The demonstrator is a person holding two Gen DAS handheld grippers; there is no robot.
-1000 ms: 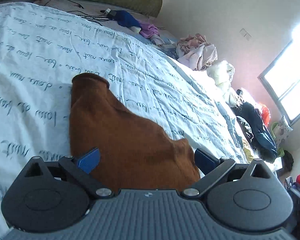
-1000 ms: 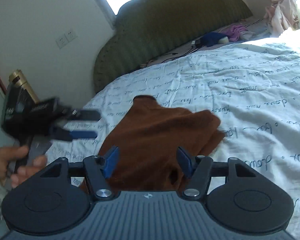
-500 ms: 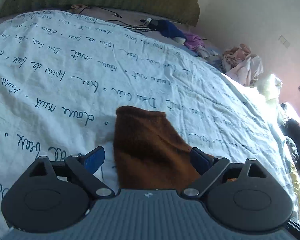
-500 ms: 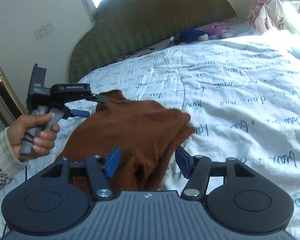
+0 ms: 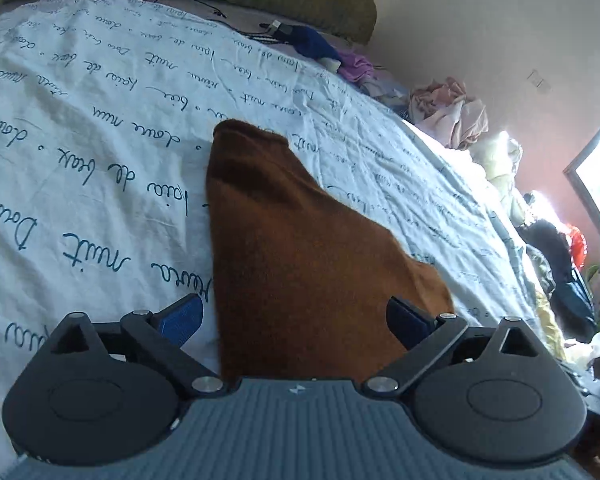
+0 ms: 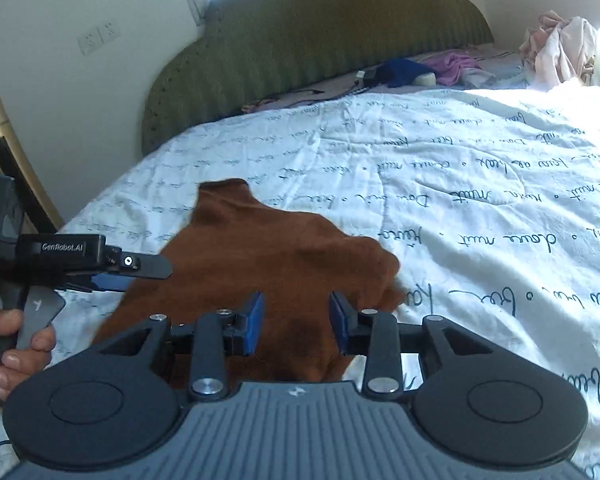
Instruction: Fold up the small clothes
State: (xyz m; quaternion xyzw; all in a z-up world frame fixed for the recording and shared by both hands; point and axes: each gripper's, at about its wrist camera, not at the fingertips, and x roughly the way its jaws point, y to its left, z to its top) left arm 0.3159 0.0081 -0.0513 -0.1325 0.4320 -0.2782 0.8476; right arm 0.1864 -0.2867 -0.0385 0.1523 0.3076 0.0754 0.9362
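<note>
1. Right wrist view: my right gripper (image 6: 296, 324) has just been closing, and its blue pads (image 6: 253, 322) now stand a moderate gap apart with the brown garment (image 6: 268, 264) between them. The cloth fills most of that gap, but I cannot see the pads pressing on it.

2. Left wrist view: my left gripper (image 5: 296, 322) is spread wide, its pads (image 5: 182, 316) sitting on either side of the near end of the same brown garment (image 5: 296, 248), clear of the cloth.

3. From the right wrist view, my left gripper (image 6: 140, 270) comes in from the left edge, held in my hand (image 6: 16, 344), its finger reaching over the garment's left edge.

4. The garment is a fuzzy, rust-brown knit, lying flat in a rough wedge: narrow at the far end with a small tab-like part, wider toward me, and bunched at its right corner.

5. It lies on the white quilt (image 6: 480, 208) printed with dark handwriting, near the bed's edge.

6. Beyond are a green padded headboard (image 6: 320, 36) and a pile of pale pink clothes (image 6: 560, 48) by the wall.
</note>
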